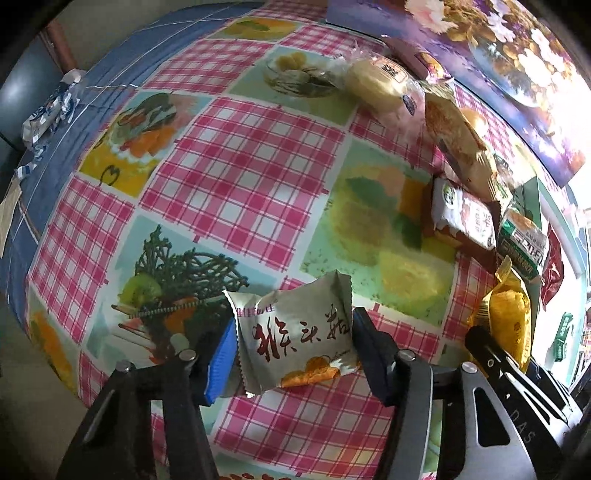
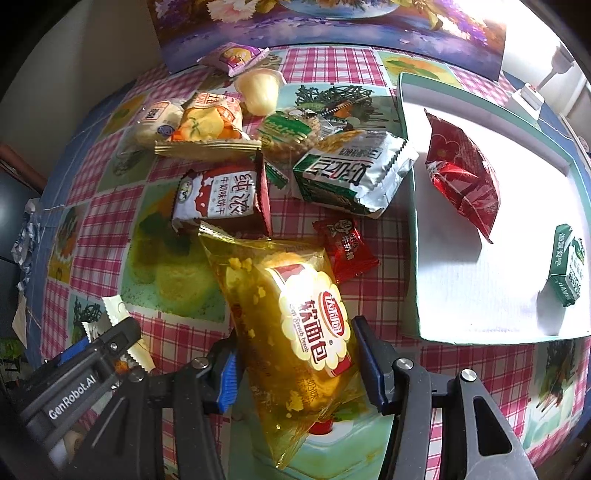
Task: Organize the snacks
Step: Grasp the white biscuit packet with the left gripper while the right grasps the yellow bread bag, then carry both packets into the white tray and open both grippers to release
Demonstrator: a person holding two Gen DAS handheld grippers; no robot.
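My left gripper is shut on a silver snack packet with red characters, held above the checked tablecloth. My right gripper is shut on a yellow soft-bread packet; that packet also shows at the right edge of the left wrist view. Loose snacks lie in a pile on the table: a milk biscuit pack, a green-and-silver pack, a small red candy pack, an orange packet. The white box holds a red packet and a green packet.
A floral picture board stands at the table's back edge. A white fixture sits behind the box. A crumpled blue-white wrapper lies at the table's far left edge. The left gripper's body appears low left in the right wrist view.
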